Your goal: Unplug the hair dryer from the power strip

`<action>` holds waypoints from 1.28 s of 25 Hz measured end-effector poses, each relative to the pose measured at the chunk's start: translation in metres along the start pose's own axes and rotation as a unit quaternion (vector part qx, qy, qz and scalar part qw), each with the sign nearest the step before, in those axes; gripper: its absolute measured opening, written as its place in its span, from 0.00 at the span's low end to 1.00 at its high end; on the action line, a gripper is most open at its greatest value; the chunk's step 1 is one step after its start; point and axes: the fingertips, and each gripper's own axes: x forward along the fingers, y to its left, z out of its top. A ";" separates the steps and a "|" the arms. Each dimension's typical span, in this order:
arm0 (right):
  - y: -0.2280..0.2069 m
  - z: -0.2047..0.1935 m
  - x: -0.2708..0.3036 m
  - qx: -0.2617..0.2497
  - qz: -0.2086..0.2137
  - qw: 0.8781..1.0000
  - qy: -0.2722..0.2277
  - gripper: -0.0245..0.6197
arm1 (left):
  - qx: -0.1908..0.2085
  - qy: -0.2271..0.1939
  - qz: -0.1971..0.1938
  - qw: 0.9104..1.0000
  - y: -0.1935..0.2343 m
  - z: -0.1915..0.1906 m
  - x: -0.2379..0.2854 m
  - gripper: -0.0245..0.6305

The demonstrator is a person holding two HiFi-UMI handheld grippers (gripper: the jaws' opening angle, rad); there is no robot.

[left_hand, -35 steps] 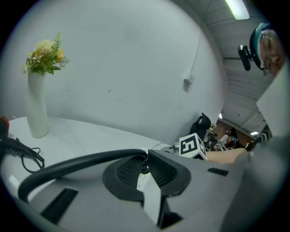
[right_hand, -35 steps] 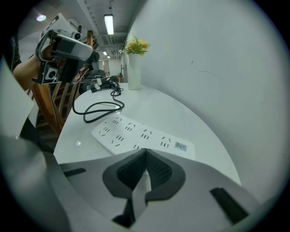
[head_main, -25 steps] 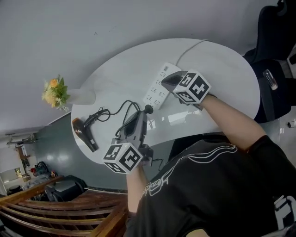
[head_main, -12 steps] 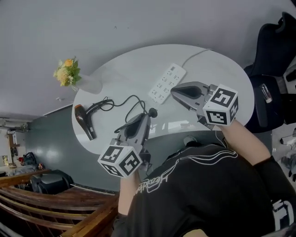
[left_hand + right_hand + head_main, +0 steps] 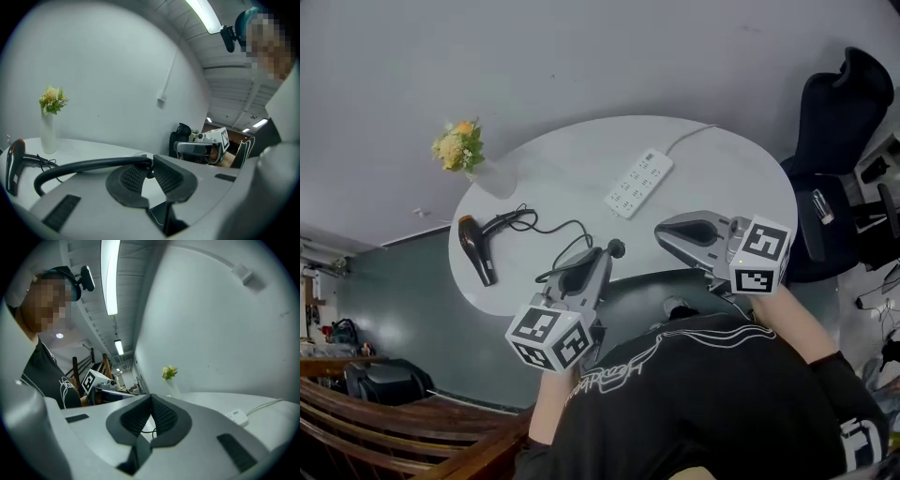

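Nearest the person, the left gripper (image 5: 609, 255) is clamped on the hair dryer's black plug (image 5: 617, 247), held in the air over the near edge of the white oval desk (image 5: 722, 187). Beside it, the right gripper (image 5: 659, 229) is pinched closed on nothing. The black cord (image 5: 567, 230) trails from the plug to the hair dryer (image 5: 474, 247), which lies by the desk's left edge. Farther back, well apart from the plug, the white power strip (image 5: 638, 184) rests near the far edge. A vase of flowers (image 5: 478, 164) stands at the far left edge.
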 end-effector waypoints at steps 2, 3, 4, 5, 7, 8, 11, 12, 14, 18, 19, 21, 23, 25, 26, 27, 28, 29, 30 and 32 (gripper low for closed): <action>0.008 -0.008 -0.003 -0.001 -0.006 1.000 0.003 0.03 | 0.008 -0.003 -0.003 1.000 -0.003 -0.005 -0.005 0.10; 0.013 -0.012 -0.005 0.001 -0.009 1.000 0.003 0.03 | 0.009 -0.004 -0.005 1.000 -0.005 -0.009 -0.008 0.10; 0.018 -0.014 -0.007 0.001 -0.013 1.000 0.001 0.03 | 0.010 -0.004 -0.008 1.000 -0.006 -0.011 -0.011 0.10; 0.023 -0.016 -0.009 -0.001 -0.016 1.000 -0.001 0.03 | 0.010 -0.006 -0.011 1.000 -0.008 -0.013 -0.014 0.10; 0.034 -0.016 -0.013 -0.011 -0.018 1.000 -0.009 0.03 | 0.011 -0.015 -0.016 1.000 -0.011 -0.014 -0.020 0.10; 0.041 -0.016 -0.014 -0.017 -0.017 1.000 -0.013 0.03 | 0.014 -0.019 -0.018 1.000 -0.012 -0.015 -0.024 0.10; 0.057 -0.023 -0.018 -0.018 -0.018 0.999 -0.019 0.03 | 0.026 -0.028 -0.019 0.999 -0.018 -0.020 -0.034 0.10; 0.059 -0.026 -0.019 -0.015 -0.020 1.000 -0.020 0.03 | 0.029 -0.030 -0.020 0.999 -0.020 -0.022 -0.037 0.10; 0.063 -0.031 -0.020 -0.008 -0.022 1.000 -0.021 0.03 | 0.030 -0.035 -0.023 0.999 -0.023 -0.024 -0.041 0.10; 0.067 -0.034 -0.021 -0.001 -0.028 0.999 -0.020 0.03 | 0.034 -0.037 -0.038 0.998 -0.033 -0.024 -0.049 0.10; 0.070 -0.034 -0.022 -0.001 -0.028 0.999 -0.020 0.03 | 0.037 -0.036 -0.040 0.998 -0.035 -0.024 -0.051 0.10; 0.073 -0.033 -0.023 -0.001 -0.028 0.999 -0.019 0.03 | 0.044 -0.036 -0.040 0.998 -0.039 -0.023 -0.053 0.10; 0.073 -0.033 -0.023 -0.001 -0.031 0.999 -0.019 0.03 | 0.047 -0.039 -0.036 0.997 -0.040 -0.021 -0.054 0.10; 0.073 -0.037 -0.023 0.001 -0.034 0.999 -0.018 0.03 | 0.049 -0.043 -0.033 0.997 -0.040 -0.020 -0.054 0.10; 0.073 -0.040 -0.023 0.003 -0.035 0.999 -0.016 0.03 | 0.050 -0.042 -0.033 0.997 -0.040 -0.020 -0.054 0.10; 0.073 -0.043 -0.023 0.004 -0.036 0.999 -0.015 0.03 | 0.051 -0.041 -0.033 0.997 -0.041 -0.021 -0.053 0.10; 0.072 -0.045 -0.023 0.006 -0.036 0.999 -0.014 0.03 | 0.052 -0.039 -0.034 0.997 -0.041 -0.022 -0.052 0.10; 0.072 -0.047 -0.024 0.007 -0.037 0.999 -0.013 0.03 | 0.053 -0.038 -0.034 0.997 -0.041 -0.024 -0.051 0.10; 0.071 -0.048 -0.024 0.007 -0.037 0.999 -0.012 0.03 | 0.053 -0.036 -0.034 0.997 -0.040 -0.025 -0.050 0.10; 0.069 -0.048 -0.025 0.004 -0.037 0.999 -0.013 0.03 | 0.053 -0.035 -0.031 0.998 -0.039 -0.026 -0.047 0.10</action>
